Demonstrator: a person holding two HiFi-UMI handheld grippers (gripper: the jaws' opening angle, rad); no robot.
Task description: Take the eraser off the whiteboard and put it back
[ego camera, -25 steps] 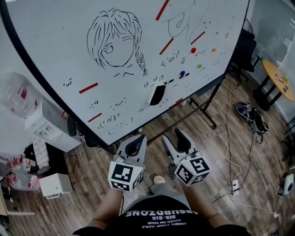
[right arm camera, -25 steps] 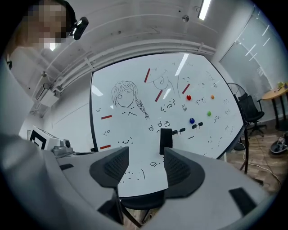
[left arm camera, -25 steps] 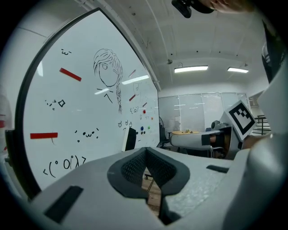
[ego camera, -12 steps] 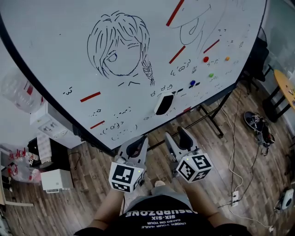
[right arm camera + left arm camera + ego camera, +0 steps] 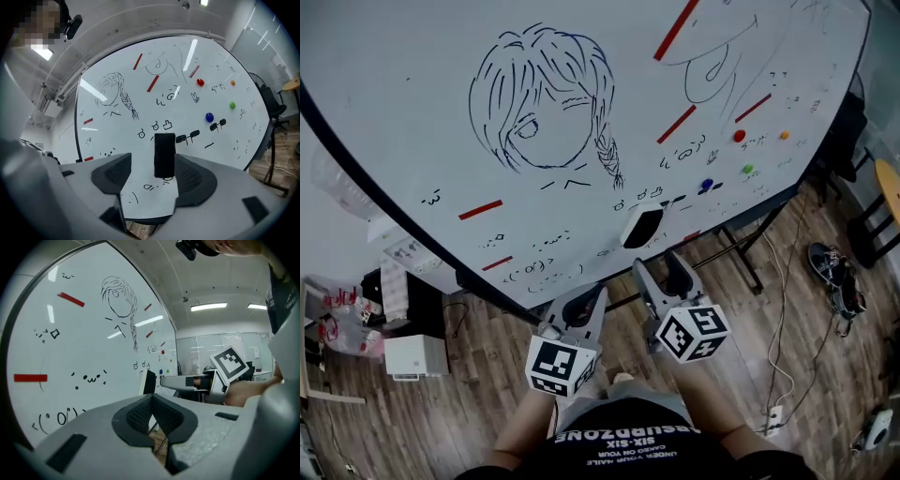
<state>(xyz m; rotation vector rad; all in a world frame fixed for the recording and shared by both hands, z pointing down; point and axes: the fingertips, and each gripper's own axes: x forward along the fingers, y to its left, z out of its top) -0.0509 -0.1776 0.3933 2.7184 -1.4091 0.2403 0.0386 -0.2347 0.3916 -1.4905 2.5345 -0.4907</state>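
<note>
Black-faced, white-edged eraser (image 5: 642,225) is sticking upright on the whiteboard (image 5: 412,112), sitting near the whiteboard's bottom edge.

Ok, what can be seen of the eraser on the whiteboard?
The eraser is a slim rectangular block, black on its outward face with a pale body showing at the side. It sits upright, flat against the whiteboard low down among small doodles, below-left of a blue magnet. Only the board touches it.

The whiteboard (image 5: 422,94) was white with black drawings (image 5: 539,103) and red bars (image 5: 480,209). The eraser (image 5: 643,225) was black. The floor (image 5: 478,394) was brown wood.
</note>
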